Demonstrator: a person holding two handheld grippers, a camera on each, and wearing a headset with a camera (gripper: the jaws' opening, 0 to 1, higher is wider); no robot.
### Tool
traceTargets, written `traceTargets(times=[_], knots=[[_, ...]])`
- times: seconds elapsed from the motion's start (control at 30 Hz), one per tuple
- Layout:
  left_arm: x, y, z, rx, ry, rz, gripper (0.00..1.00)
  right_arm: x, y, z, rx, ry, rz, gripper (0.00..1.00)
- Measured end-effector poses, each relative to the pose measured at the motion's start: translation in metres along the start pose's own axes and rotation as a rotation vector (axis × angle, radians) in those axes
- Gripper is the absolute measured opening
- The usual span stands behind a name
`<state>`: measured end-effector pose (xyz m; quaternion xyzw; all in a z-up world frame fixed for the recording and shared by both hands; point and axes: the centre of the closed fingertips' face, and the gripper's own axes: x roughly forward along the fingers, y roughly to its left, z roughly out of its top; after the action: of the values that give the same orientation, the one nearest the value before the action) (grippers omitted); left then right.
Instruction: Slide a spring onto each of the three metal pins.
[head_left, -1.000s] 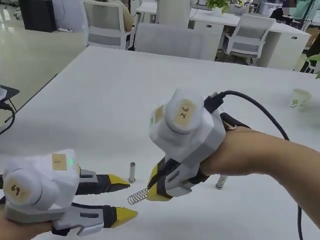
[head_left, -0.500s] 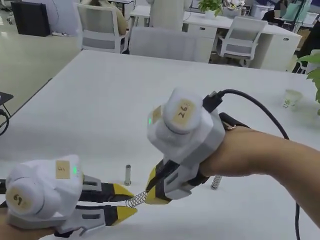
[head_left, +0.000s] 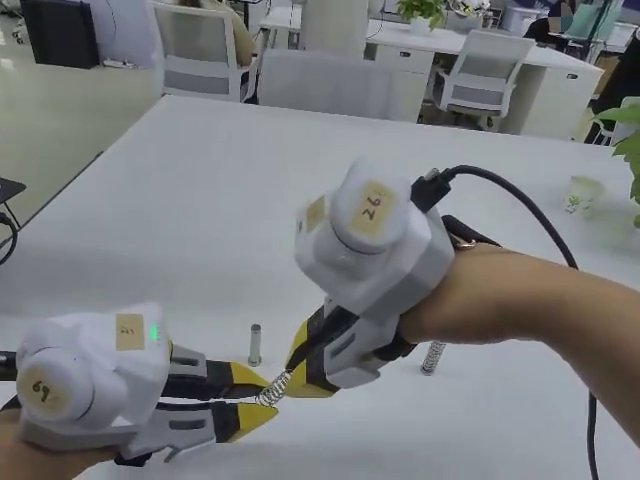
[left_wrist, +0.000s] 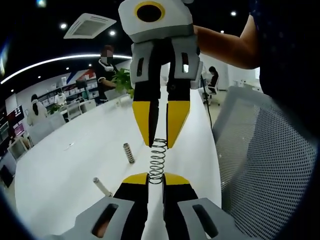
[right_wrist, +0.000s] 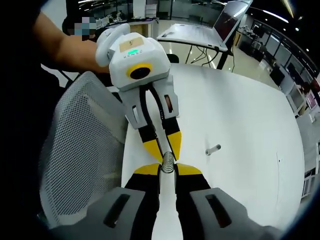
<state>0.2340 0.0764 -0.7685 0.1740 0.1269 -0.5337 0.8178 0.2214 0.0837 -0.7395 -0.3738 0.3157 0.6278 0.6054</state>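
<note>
**Head view.** The left gripper (head_left: 262, 396) entered from 8 o'clock and the right gripper (head_left: 291, 372) from 1 o'clock. They met low over the white counter (head_left: 200, 200), with a spring (head_left: 272, 388) held between their yellow tips. A bare pin (head_left: 255, 344) stood upright just beside the spring, at its 11 o'clock. A sprung pin (head_left: 432, 357) stood at 3 o'clock, past the right wrist.

**Left gripper view.** The left gripper's fingers (left_wrist: 135, 179) were narrow and pinched the near end of the spring (left_wrist: 157, 161). The right gripper's fingers (left_wrist: 176, 117) were closed on its far end, at 12 o'clock. The sprung pin (left_wrist: 129, 152) lay at 10 o'clock of the spring and the bare pin (left_wrist: 101, 186) at 8 o'clock.

**Right gripper view.** The right gripper's fingers (right_wrist: 146, 170) were narrow and gripped the spring (right_wrist: 168, 163). The left gripper faced them at 12 o'clock, and the bare pin (right_wrist: 213, 149) sat at 2 o'clock.

**Progress.** One pin appeared to be fitted. The held spring was not yet on a pin, and the bare pin was the likely next target. The state of the third pin could not be told.
</note>
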Motion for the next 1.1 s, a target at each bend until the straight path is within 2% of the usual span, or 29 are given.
traceTargets(times=[0.1,0.3,0.37,0.47,0.57,0.87,1.1], knots=[[0.0,0.001,0.004,-0.027,-0.031,0.001,0.02,0.001,-0.001,0.001,0.011,-0.015,0.005,0.1],[0.0,-0.001,0.005,-0.037,-0.039,0.0,0.02,0.003,0.0,0.001,0.015,-0.019,0.015,0.11],[0.0,-0.001,0.01,-0.053,-0.063,0.0,0.02,0.005,0.0,0.002,0.013,-0.024,0.016,0.11],[-0.001,0.0,0.011,-0.053,-0.068,0.002,0.02,0.006,-0.001,0.003,0.012,-0.023,0.02,0.11],[-0.002,0.0,0.018,-0.057,-0.091,-0.001,0.02,0.007,0.0,0.003,0.009,-0.019,0.025,0.1],[-0.002,0.0,0.025,-0.062,-0.117,0.0,0.02,0.006,-0.002,0.004,0.005,-0.021,0.027,0.09],[-0.002,0.001,0.025,-0.071,-0.126,0.013,0.02,0.006,-0.004,0.004,-0.001,-0.014,0.023,0.09]])
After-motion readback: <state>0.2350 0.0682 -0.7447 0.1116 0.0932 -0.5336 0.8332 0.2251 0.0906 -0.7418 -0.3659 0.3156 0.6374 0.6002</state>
